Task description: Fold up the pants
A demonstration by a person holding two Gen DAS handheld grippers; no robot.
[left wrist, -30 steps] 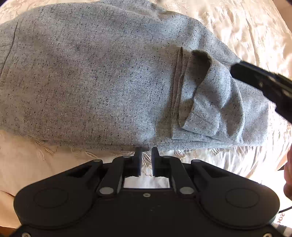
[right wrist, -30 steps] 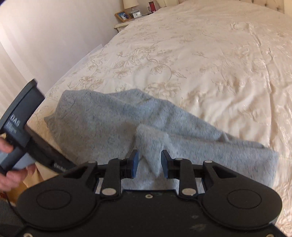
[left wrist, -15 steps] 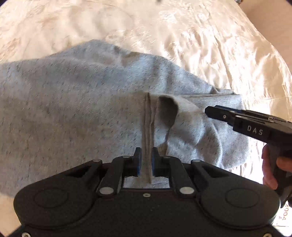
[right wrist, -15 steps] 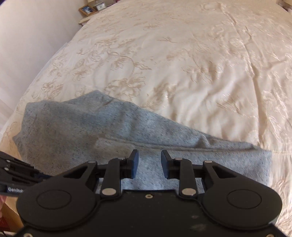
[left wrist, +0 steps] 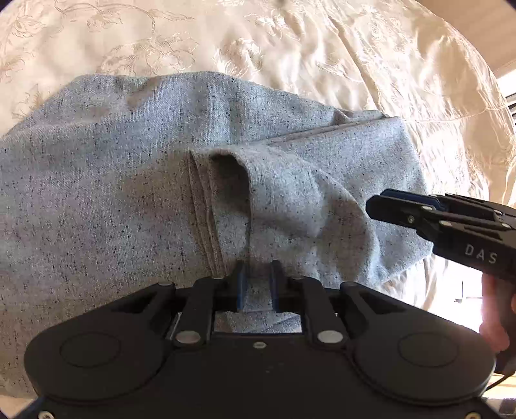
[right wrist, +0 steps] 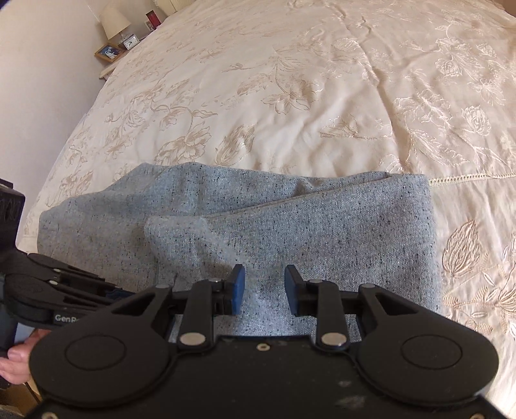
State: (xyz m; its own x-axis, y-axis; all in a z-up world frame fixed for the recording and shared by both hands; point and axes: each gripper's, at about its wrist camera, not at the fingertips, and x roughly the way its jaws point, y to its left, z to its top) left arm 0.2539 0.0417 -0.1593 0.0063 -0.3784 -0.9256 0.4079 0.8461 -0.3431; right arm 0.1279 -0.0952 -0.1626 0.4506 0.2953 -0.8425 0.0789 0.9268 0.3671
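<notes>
Grey speckled pants (left wrist: 129, 180) lie folded on the cream bedspread; they also show in the right wrist view (right wrist: 322, 232). A hemmed fold (left wrist: 225, 193) stands up in loose ridges near the middle. My left gripper (left wrist: 257, 277) hangs low over the near edge of the cloth, fingers a narrow gap apart, with fabric showing between them. My right gripper (right wrist: 264, 287) is open over the folded cloth, holding nothing. It enters the left wrist view (left wrist: 419, 212) from the right, and the left gripper shows at the left of the right wrist view (right wrist: 58, 283).
The embroidered cream bedspread (right wrist: 290, 96) stretches far beyond the pants. A nightstand with a lamp (right wrist: 113, 19), a clock and a picture frame (right wrist: 109, 52) stands at the bed's far left corner. A wall runs along the left.
The right gripper has let go of the raised cloth peak, which now lies flat. The left gripper has moved forward over the pants, and its fingers have opened slightly.
</notes>
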